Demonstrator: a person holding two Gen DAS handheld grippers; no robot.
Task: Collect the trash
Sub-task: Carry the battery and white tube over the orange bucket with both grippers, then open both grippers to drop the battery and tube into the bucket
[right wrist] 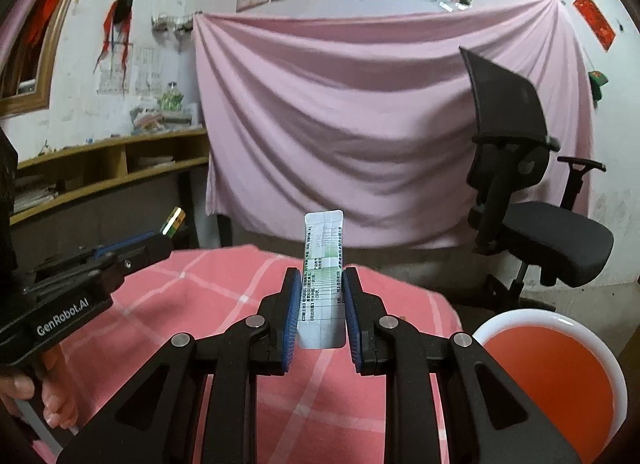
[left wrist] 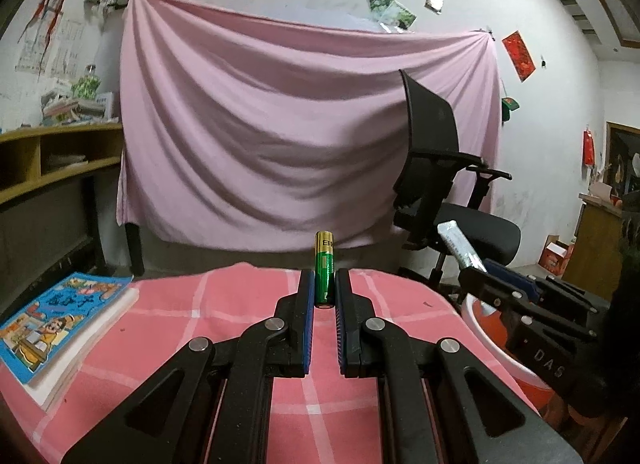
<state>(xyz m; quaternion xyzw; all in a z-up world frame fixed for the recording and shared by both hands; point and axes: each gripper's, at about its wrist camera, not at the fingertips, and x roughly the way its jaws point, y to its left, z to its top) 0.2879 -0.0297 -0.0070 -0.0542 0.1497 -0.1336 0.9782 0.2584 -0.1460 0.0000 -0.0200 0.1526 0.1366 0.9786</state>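
Observation:
My left gripper (left wrist: 323,289) is shut on a green and gold battery (left wrist: 324,264), which stands upright between the blue pads above the pink checked tablecloth (left wrist: 224,312). My right gripper (right wrist: 322,296) is shut on a flat white sachet (right wrist: 322,276) with green print, its top end sticking up past the fingertips. Each gripper shows in the other's view: the right gripper (left wrist: 486,274) with the sachet (left wrist: 460,246) at the right edge, the left gripper (right wrist: 166,238) with the battery (right wrist: 173,221) at the left. A white-rimmed orange bin (right wrist: 548,376) stands off the table's right side.
A blue children's book (left wrist: 52,328) lies on a white pad at the table's left edge. A black office chair (right wrist: 532,204) stands behind the bin. A pink sheet (left wrist: 304,124) hangs across the back wall, with wooden shelves (left wrist: 48,160) to its left. A hand (right wrist: 36,396) holds the left gripper's handle.

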